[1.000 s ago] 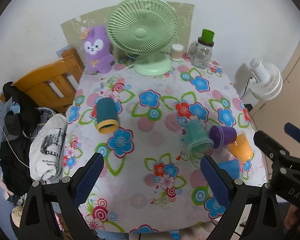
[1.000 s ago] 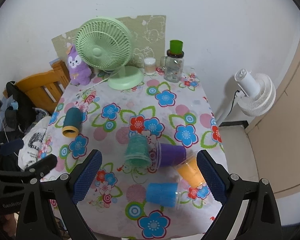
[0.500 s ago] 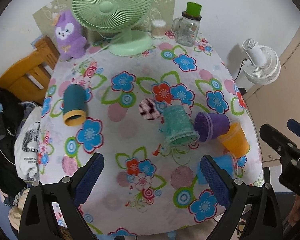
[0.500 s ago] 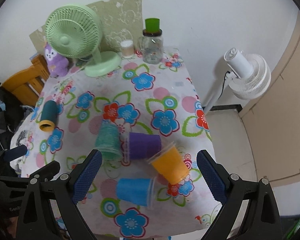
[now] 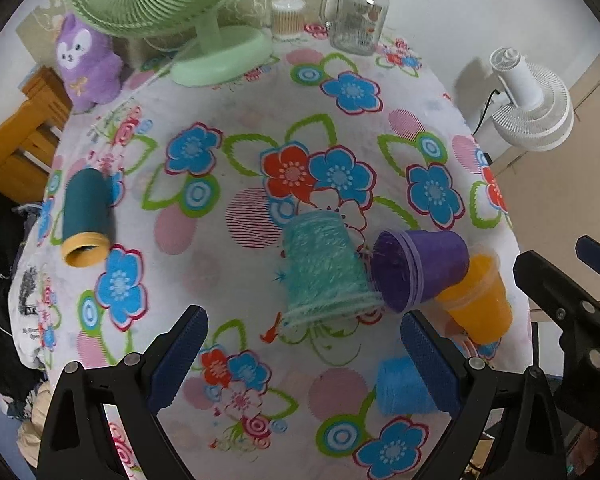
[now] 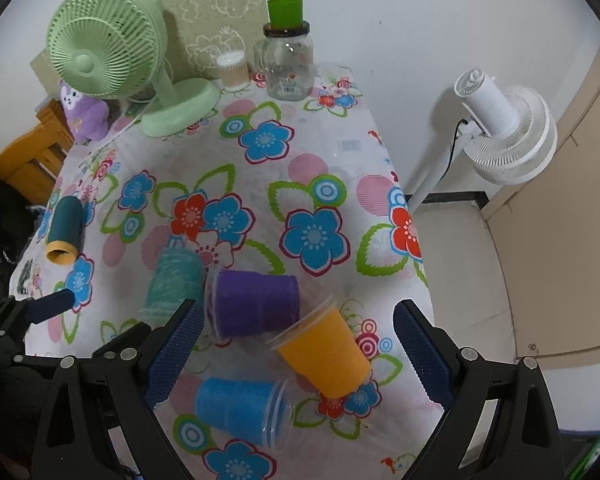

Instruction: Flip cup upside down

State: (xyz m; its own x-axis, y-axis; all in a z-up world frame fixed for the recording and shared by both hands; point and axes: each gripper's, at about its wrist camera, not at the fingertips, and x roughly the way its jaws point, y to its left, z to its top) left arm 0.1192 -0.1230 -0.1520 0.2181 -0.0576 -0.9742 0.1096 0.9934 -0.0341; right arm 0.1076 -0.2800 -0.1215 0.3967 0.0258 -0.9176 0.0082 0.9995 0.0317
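Four tipped cups [image 6: 252, 310] near table edge [image 6: 422, 276]

Cups bunch at the table's [image 6: 340, 148] 5 o'clock: teal cup [image 6: 174, 284], purple cup [image 6: 256, 304], orange cup [image 6: 326, 354] and blue cup [image 6: 240, 404] all on their sides, the first three touching, so little room for fingers between them. Dark green cup [image 5: 86, 216] lies alone at 9 o'clock, bare cloth all round. Centre to 2 o'clock is open. Green fan [image 6: 112, 52], plush toy [image 5: 86, 66], small container [image 6: 232, 70] and glass jar [image 6: 288, 64] line the 12 o'clock edge.
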